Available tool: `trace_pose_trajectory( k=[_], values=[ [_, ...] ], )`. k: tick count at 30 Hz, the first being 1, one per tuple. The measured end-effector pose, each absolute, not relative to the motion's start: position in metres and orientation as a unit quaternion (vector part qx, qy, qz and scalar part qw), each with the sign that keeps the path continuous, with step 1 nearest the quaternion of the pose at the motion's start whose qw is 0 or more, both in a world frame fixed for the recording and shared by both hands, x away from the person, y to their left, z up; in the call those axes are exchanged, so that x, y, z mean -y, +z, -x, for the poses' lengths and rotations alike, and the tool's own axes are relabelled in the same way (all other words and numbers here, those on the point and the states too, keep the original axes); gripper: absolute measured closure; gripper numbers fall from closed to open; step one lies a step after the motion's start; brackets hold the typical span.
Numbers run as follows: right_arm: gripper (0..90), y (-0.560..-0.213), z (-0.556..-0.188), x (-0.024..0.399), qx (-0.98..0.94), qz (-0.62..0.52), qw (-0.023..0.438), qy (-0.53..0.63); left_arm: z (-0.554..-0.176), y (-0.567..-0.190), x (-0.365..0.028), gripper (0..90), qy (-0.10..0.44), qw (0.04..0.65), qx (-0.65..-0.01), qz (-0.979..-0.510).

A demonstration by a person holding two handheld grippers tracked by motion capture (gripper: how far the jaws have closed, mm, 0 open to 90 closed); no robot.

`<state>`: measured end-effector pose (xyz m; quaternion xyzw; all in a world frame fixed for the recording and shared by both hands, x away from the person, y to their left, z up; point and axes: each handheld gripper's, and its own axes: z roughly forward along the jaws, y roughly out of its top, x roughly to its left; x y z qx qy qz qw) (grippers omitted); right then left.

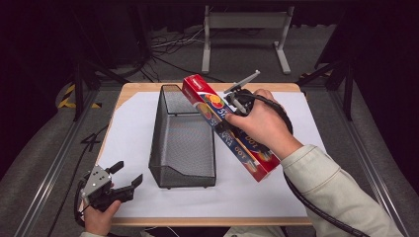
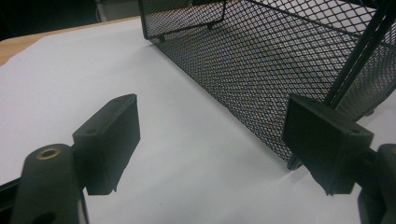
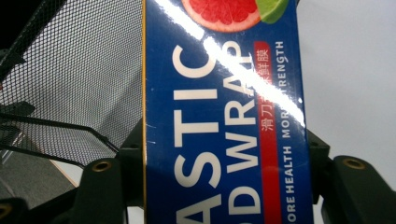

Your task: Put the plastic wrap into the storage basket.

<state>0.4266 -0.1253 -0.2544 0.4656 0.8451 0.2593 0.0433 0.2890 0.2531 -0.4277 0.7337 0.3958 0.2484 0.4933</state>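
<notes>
The right gripper clamps the long red-and-blue plastic wrap box beside the black wire-mesh basket. Its far end should clear the basket's rim before lowering. The left gripper waits wide apart, holding nothing.

Plastic wrap box ends cut off; right gripper mostly hand-hidden
</notes>
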Motion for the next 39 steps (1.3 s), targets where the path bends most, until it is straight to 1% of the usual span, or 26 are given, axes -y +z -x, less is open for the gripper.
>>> trace_pose_trajectory(
  k=[10,21,31,39],
  values=[
    [40.0,-0.262,-0.43,0.103,-0.842,-0.467,0.033,0.268,-0.289,-0.428,-0.253,20.1,0.249,0.494,-0.394,-0.734],
    [39.9,-0.281,-0.438,0.075,-0.837,-0.478,0.021,0.266,-0.289,-0.427,-0.253,20.0,0.249,0.496,-0.393,-0.733],
    [39.7,-0.303,-0.448,0.063,-0.829,-0.496,0.013,0.258,-0.289,-0.427,-0.253,20.0,0.248,0.497,-0.393,-0.733],
    [39.6,-0.312,-0.446,0.048,-0.833,-0.501,0.013,0.234,-0.289,-0.427,-0.252,20.0,0.247,0.497,-0.391,-0.734]
  ],
)
